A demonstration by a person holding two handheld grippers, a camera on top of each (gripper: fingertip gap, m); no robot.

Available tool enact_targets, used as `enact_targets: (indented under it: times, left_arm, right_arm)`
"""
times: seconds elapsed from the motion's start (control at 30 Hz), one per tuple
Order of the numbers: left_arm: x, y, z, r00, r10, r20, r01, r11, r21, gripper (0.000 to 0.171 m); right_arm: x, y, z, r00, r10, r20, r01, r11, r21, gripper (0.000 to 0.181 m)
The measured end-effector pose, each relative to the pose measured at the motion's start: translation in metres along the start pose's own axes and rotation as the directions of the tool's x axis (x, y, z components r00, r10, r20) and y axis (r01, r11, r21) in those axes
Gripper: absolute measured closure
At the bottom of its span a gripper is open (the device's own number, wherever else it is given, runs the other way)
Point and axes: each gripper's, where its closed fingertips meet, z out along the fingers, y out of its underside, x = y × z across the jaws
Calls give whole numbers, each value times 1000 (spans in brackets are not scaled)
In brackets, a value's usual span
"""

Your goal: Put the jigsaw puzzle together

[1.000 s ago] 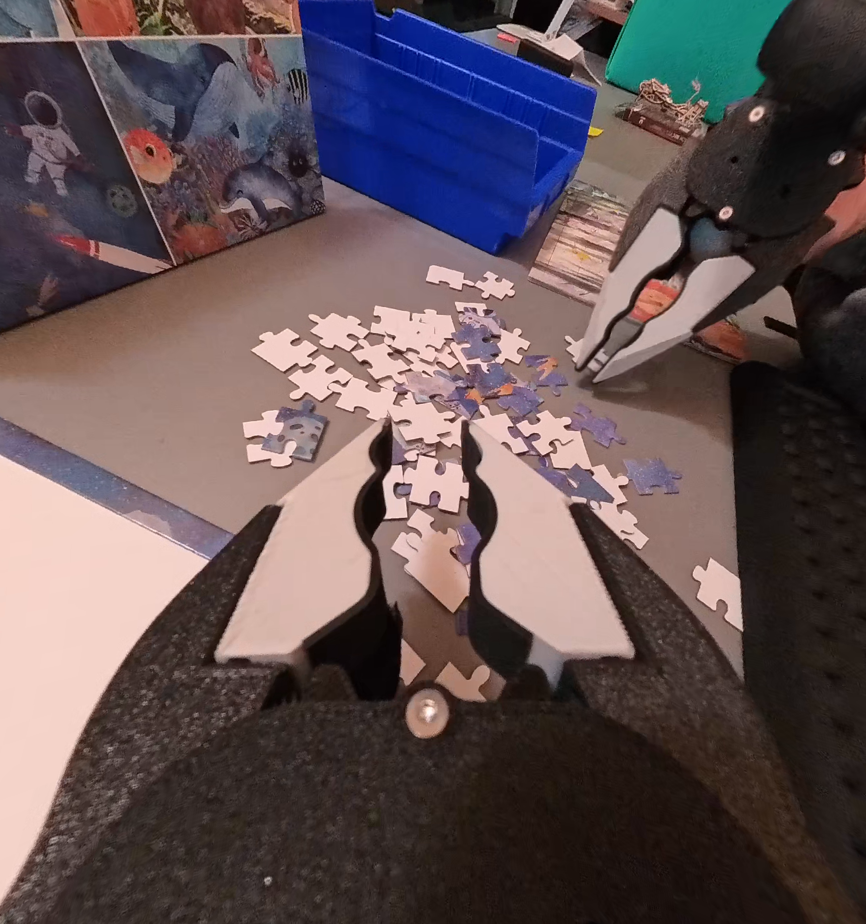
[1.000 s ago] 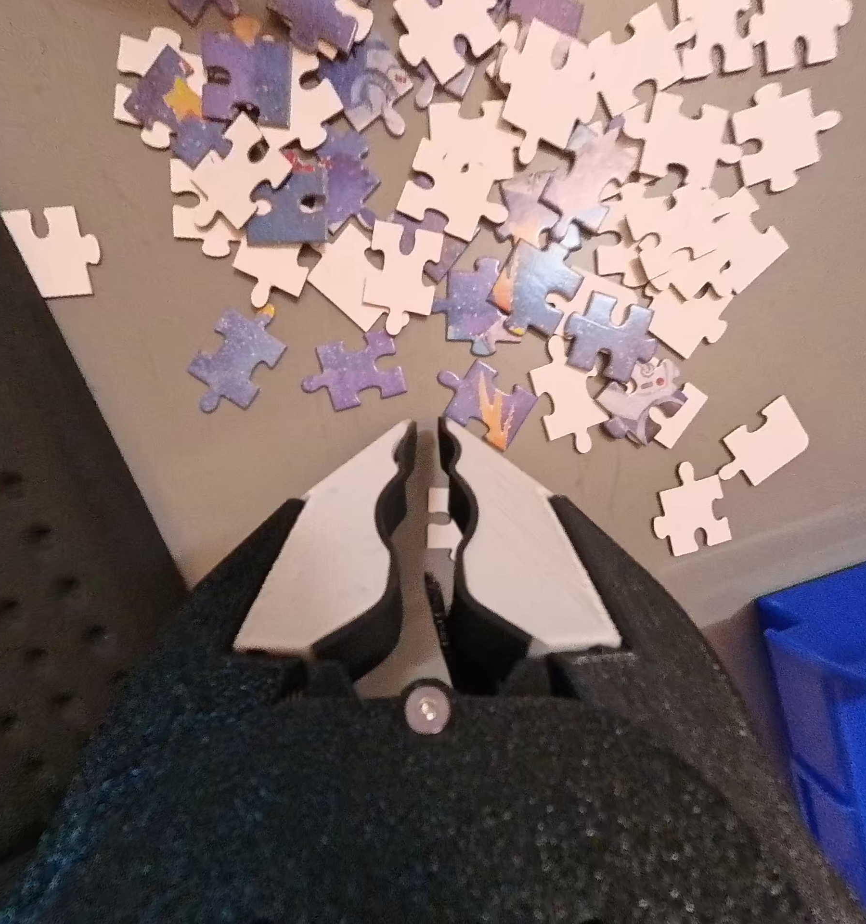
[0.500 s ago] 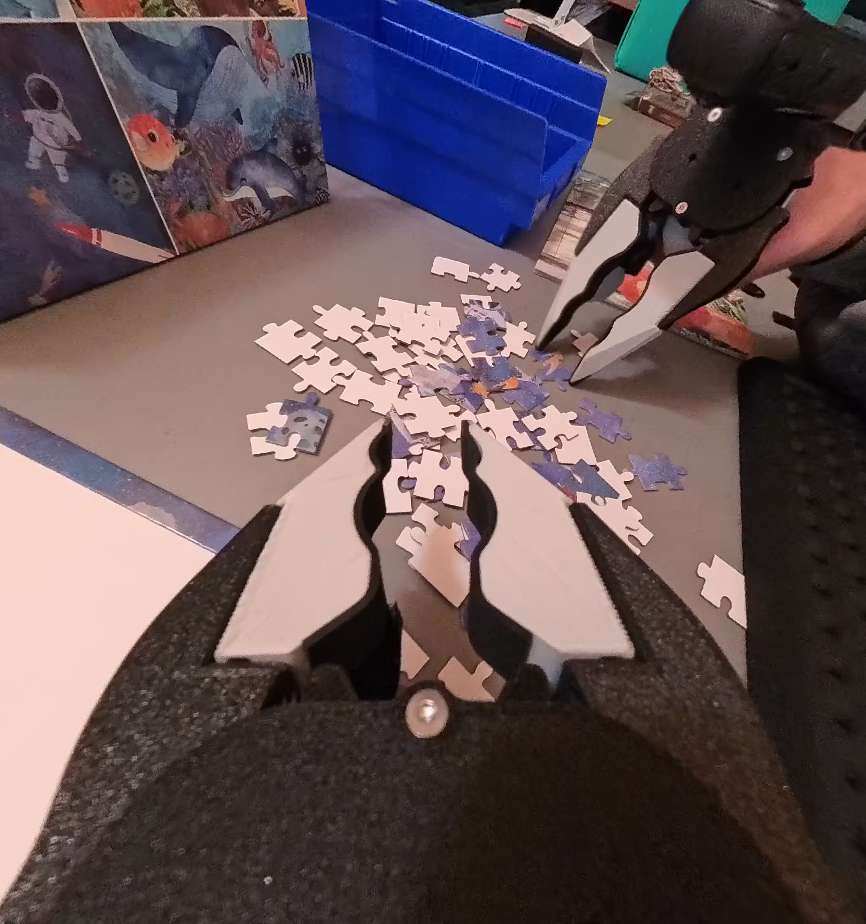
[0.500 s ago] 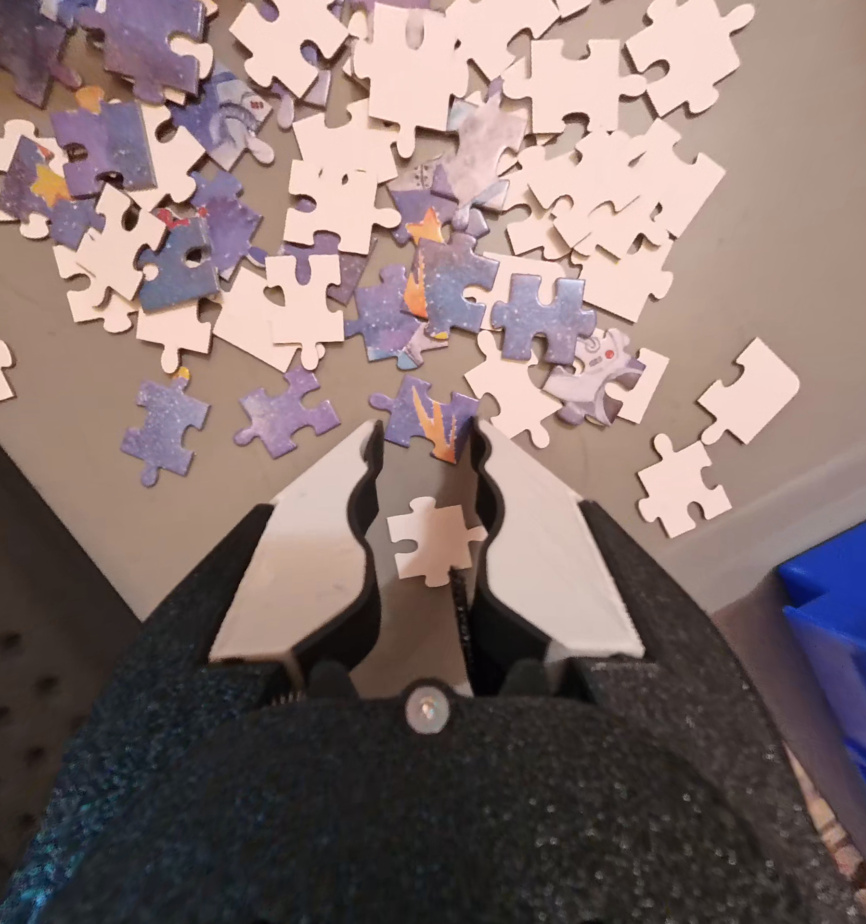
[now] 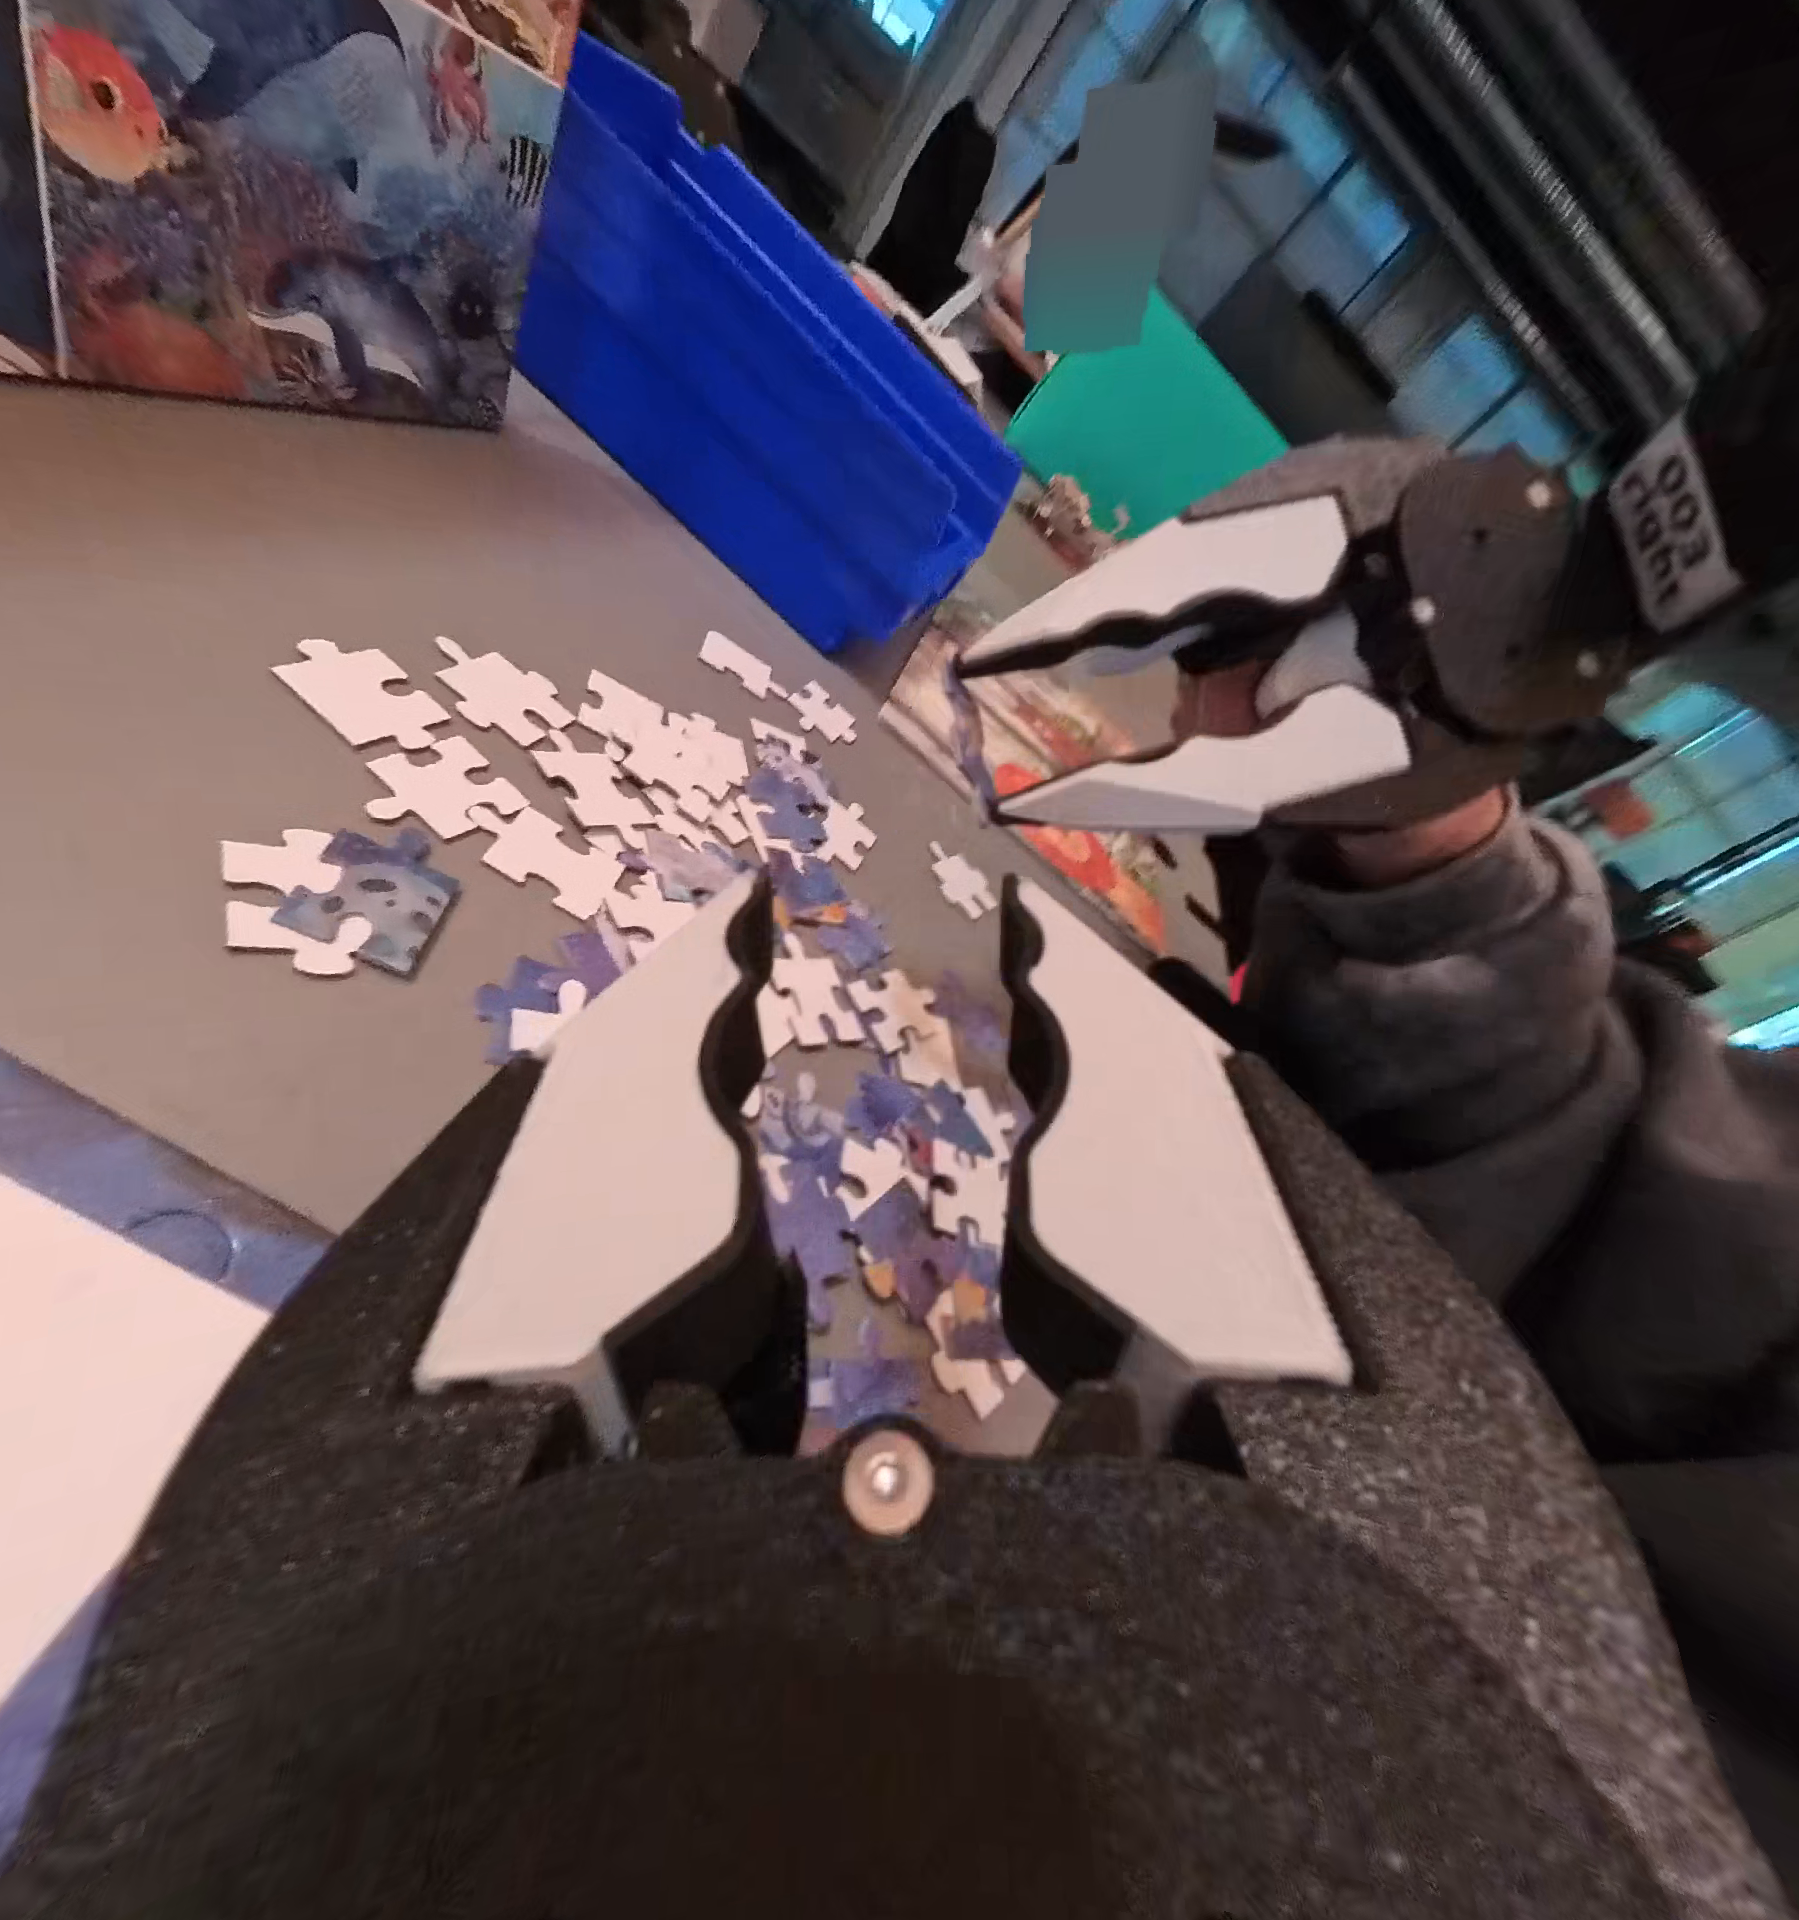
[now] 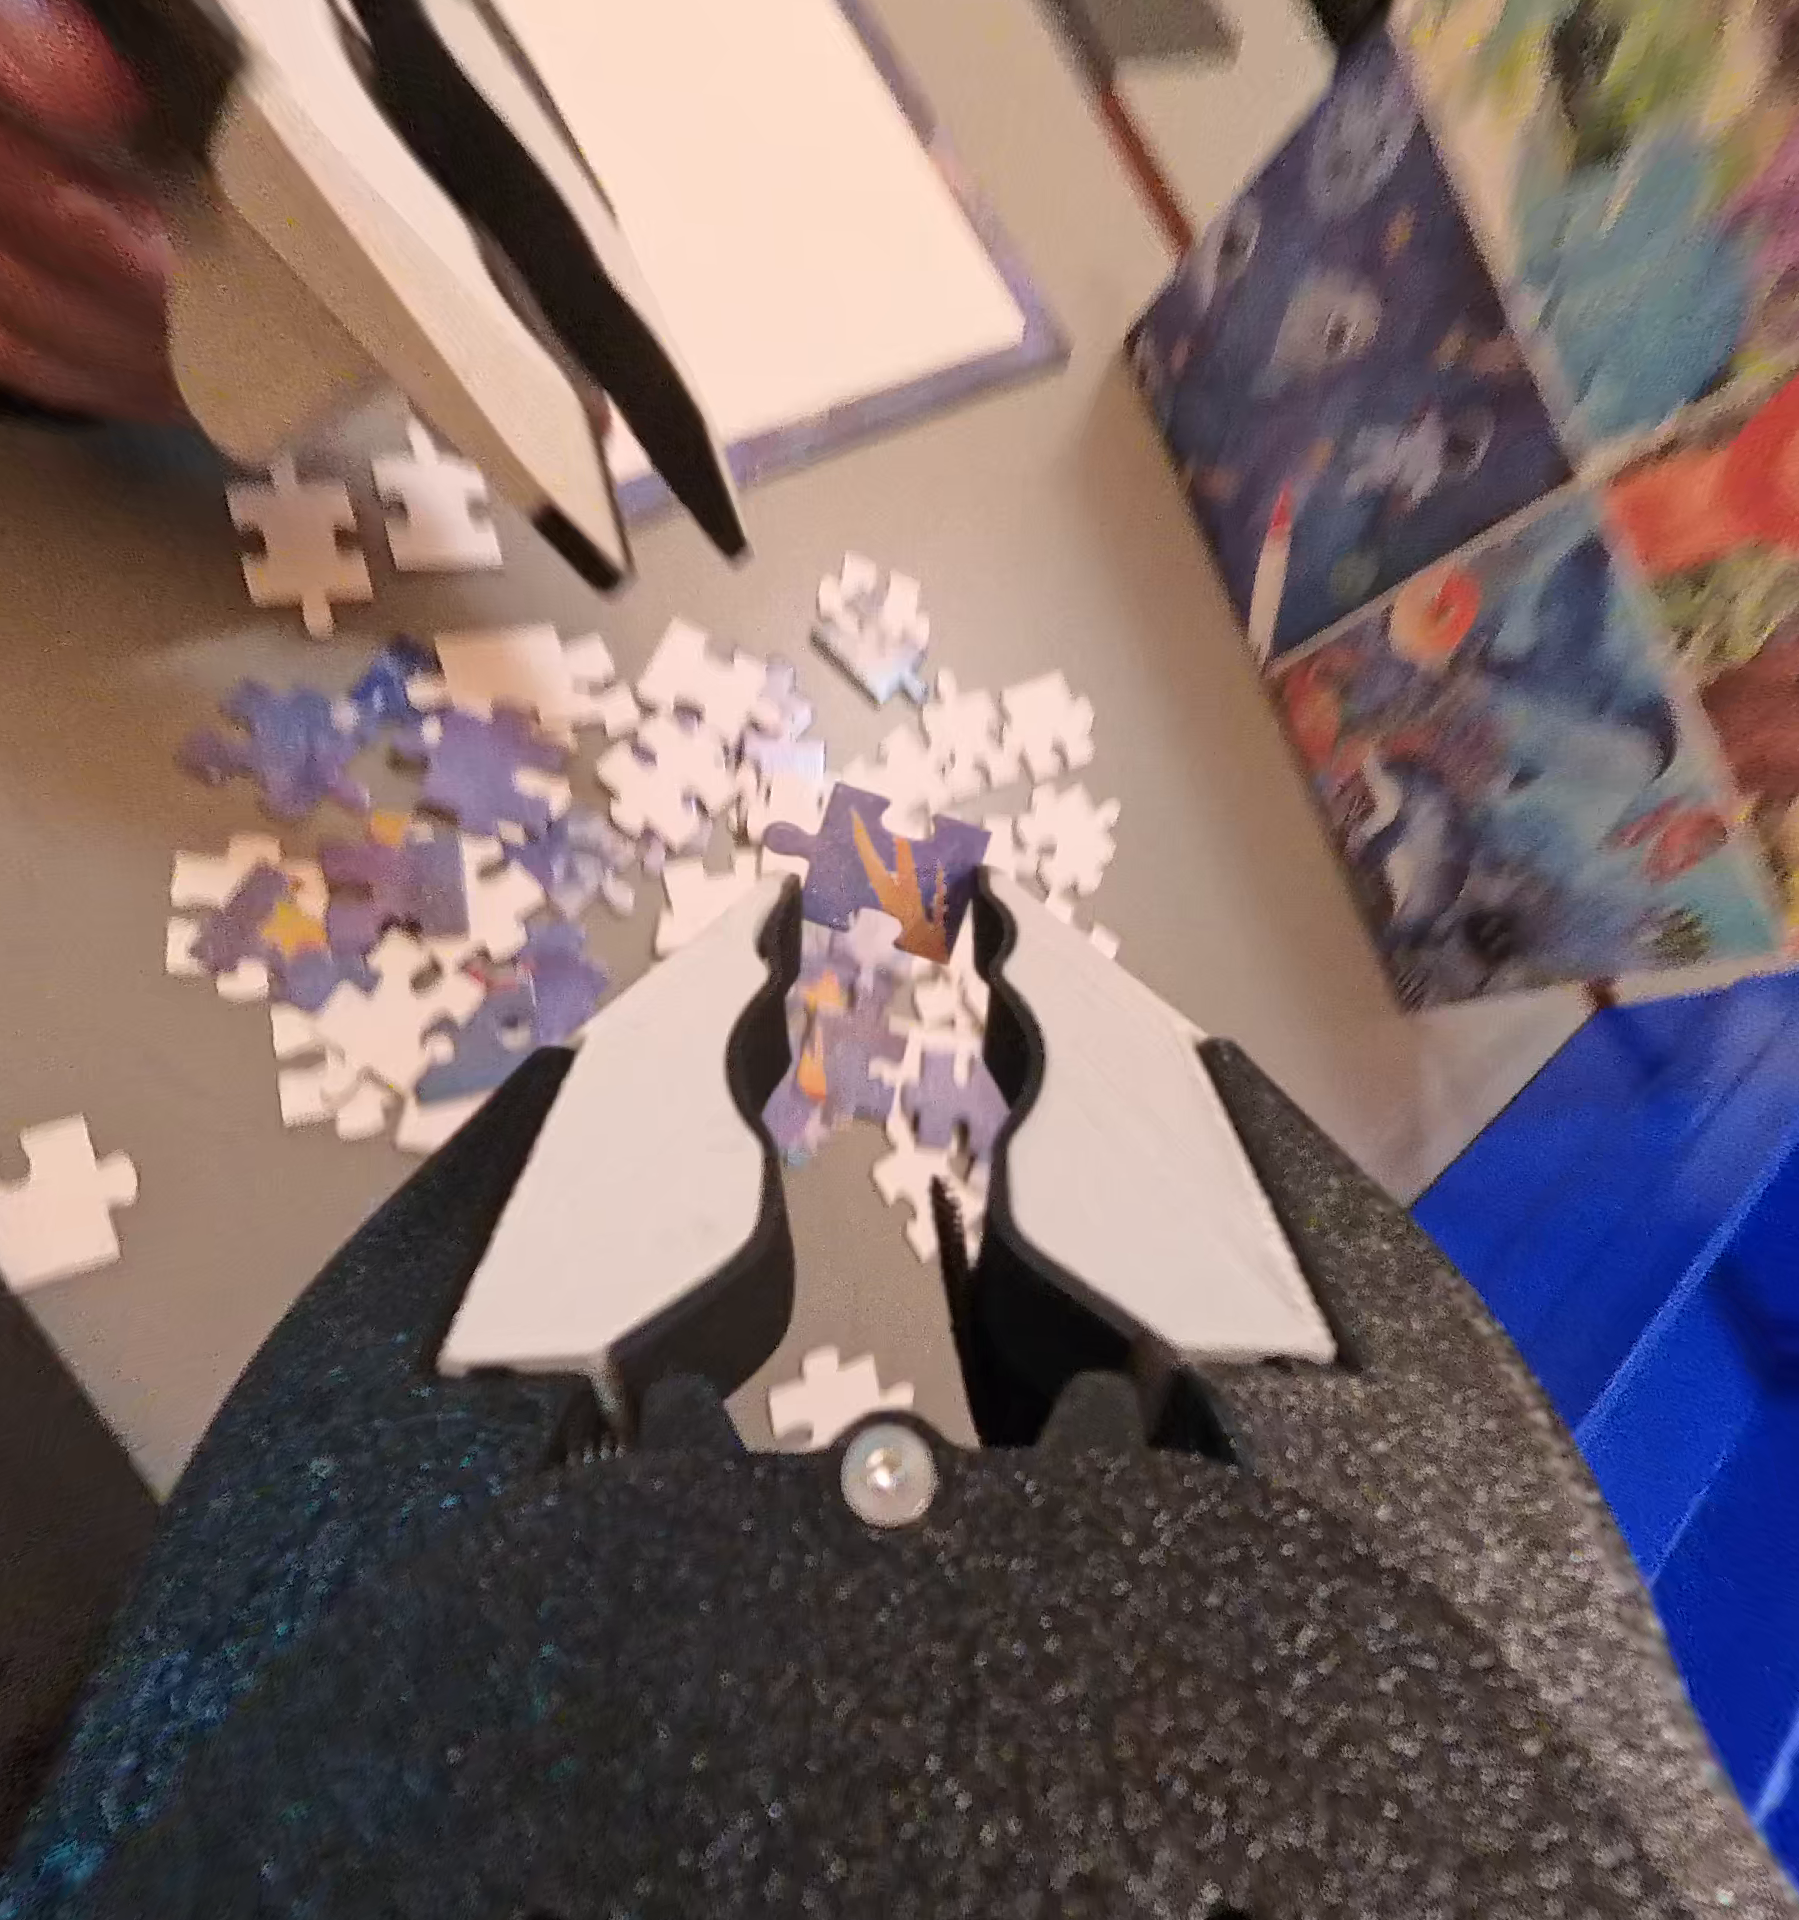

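Grey table, left hand-held gripper apart, right hand-held gripper clamping purple puzzle piece, lettered tag.

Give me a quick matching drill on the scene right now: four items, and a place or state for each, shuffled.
Items:
1. right tool
2. left tool
3. blue bin
4. picture box

States:
A. open, holding nothing
B. stands on the table, left of the bin
C. grips a purple piece with an orange streak
D. beyond the loose pieces, far side of the table

Pairs: 1-C, 2-A, 3-D, 4-B
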Motion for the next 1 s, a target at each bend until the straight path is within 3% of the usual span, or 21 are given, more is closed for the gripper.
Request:
enact_targets:
  times: [0.17, 0.27, 0.37, 0.47, 0.53, 0.6, 0.7, 0.77, 0.83, 0.9, 0.97, 1.0]
  left_arm:
    - [8, -24, -13, 987, -105, -122, 119, 987, 111, 126]
    - [14, -29, -20, 980, -111, -165, 134, 982, 133, 139]
    - [12, -24, -19, 983, -93, -158, 111, 988, 105, 169]
    - [1, -19, -21, 995, -40, -97, 45, 998, 52, 170]
    - [-13, -23, -29, 999, -9, -46, 11, 999, 50, 170]
    - [-25, -35, -41, 1000, 5, -15, -4, 996, 89, 170]
    - [-42, -53, -62, 1000, -13, 17, 10, 984, 180, 170]
    - [-48, -60, -73, 999, -35, 3, 33, 976, 217, 170]
    - [-56, -63, -82, 999, -47, 8, 43, 971, 236, 171]
    - [-58, -61, -87, 998, -64, -22, 67, 974, 217, 171]
    - [-53, -52, -85, 996, -61, -70, 71, 986, 153, 171]
    - [-49, -46, -82, 995, -48, -86, 58, 992, 110, 171]
  right_arm:
    - [-19, -65, 8, 998, -60, -20, 62, 991, 119, 148]
    - [-31, -77, 17, 996, -83, -20, 85, 986, 142, 148]
    - [-35, -81, 23, 997, -72, -13, 73, 985, 156, 148]
    - [-32, -81, 25, 993, -114, 26, 110, 985, 135, 156]
    - [-7, -86, 21, 986, -165, 32, 162, 983, 82, 156]
    - [25, -98, 22, 991, -120, 57, 119, 992, 34, 150]
    - [98, -116, 44, 990, 27, -141, -12, 994, 106, 149]
    - [116, -108, 70, 968, 180, -176, -153, 976, 157, 147]
    - [96, -110, 90, 948, 313, -61, -287, 921, 263, 146]
    - [56, -125, 92, 886, 407, 220, -463, 791, 400, 153]
    - [-1, -140, 83, 699, 358, 619, -646, 687, 332, 153]
    - [-18, -143, 81, 619, 335, 711, -675, 690, 263, 149]
